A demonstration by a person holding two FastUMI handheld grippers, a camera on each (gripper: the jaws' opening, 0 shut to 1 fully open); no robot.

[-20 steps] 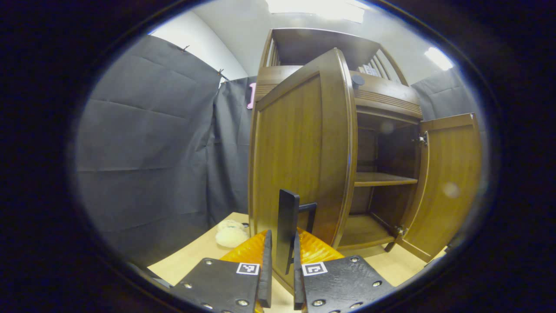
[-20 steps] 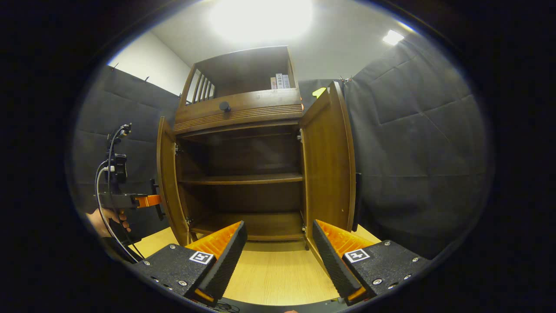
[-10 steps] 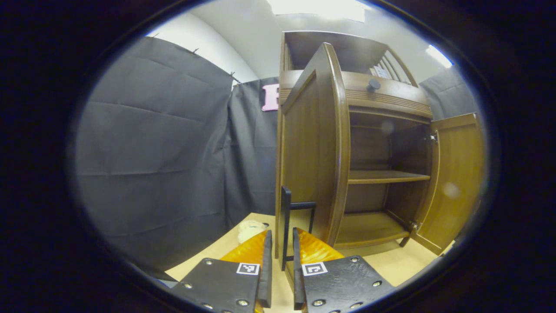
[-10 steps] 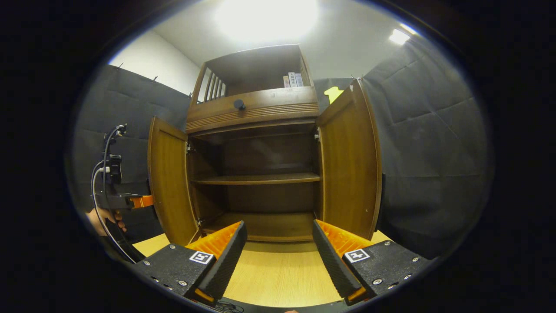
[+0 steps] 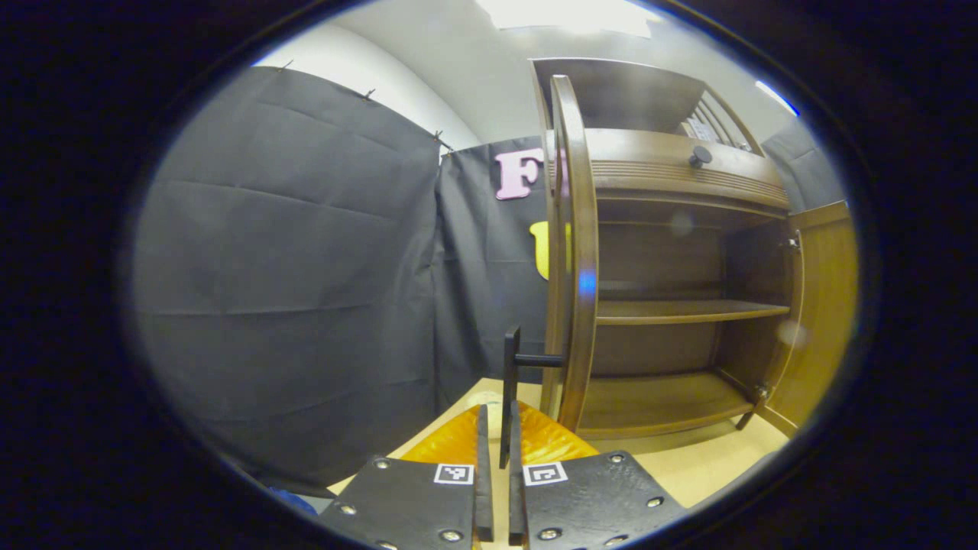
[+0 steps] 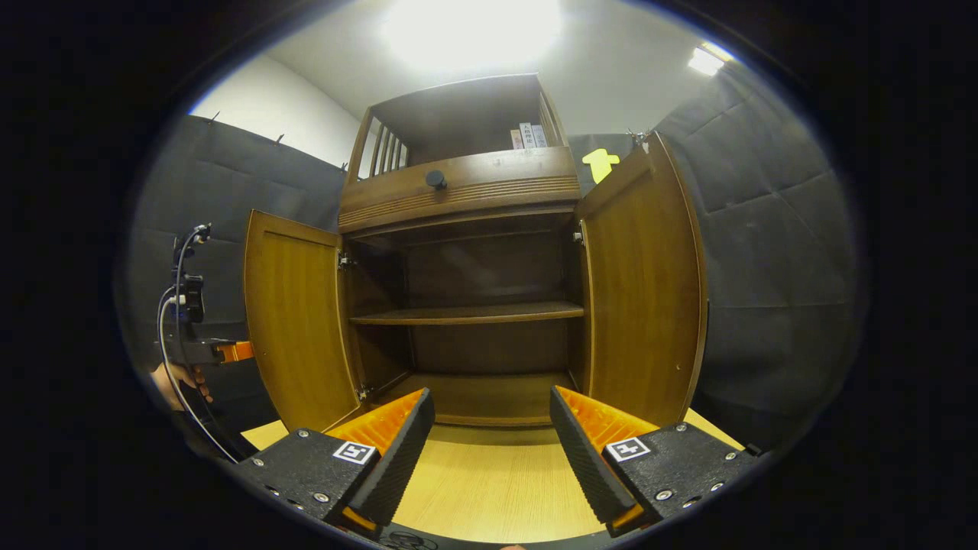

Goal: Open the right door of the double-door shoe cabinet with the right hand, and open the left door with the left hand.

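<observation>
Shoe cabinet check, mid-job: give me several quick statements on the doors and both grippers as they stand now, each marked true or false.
1. The left gripper is shut on the left door's handle. True.
2. The right gripper grips the right door. False: its fingers are apart, holding nothing.
3. Both doors stand open. True: the left door too.
4. Shoes fill the middle shelf. False: it is bare.
5. The drawer above has a round knob. True.
</observation>
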